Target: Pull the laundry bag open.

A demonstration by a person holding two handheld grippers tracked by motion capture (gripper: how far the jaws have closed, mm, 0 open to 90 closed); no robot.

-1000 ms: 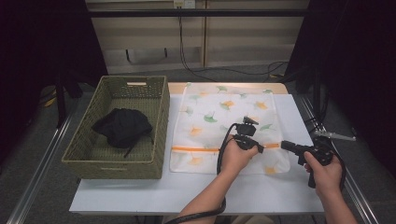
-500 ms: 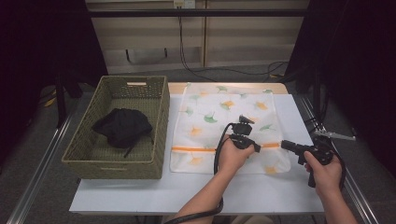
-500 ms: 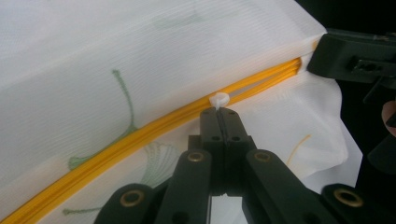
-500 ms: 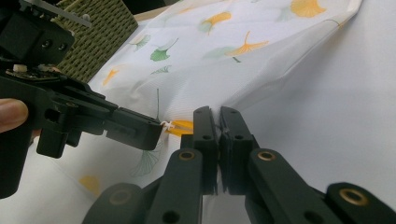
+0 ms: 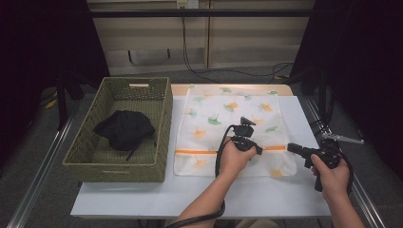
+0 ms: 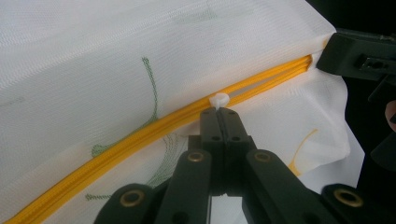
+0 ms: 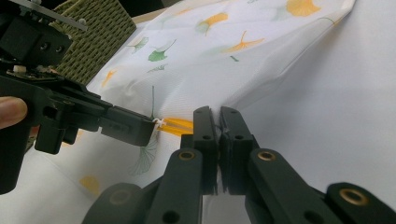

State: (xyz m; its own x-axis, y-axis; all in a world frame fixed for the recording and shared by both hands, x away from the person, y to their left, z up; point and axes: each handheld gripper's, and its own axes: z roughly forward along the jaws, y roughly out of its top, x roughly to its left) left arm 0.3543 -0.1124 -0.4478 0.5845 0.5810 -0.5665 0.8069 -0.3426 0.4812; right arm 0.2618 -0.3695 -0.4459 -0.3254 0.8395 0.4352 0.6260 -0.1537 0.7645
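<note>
Unlabelled ginkgo-print mesh bag (image 5: 228,114), orange zipper (image 6: 140,135)

Woven basket (image 5: 162,124) left; black garment, perhaps, (image 5: 124,129) inside.

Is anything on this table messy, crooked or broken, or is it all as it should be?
Nothing looks damaged or spilled. The mesh laundry bag lies flat beside the wicker basket; only its right edge is puckered where the right gripper pinches it. A dark garment sits bunched in the basket.
</note>
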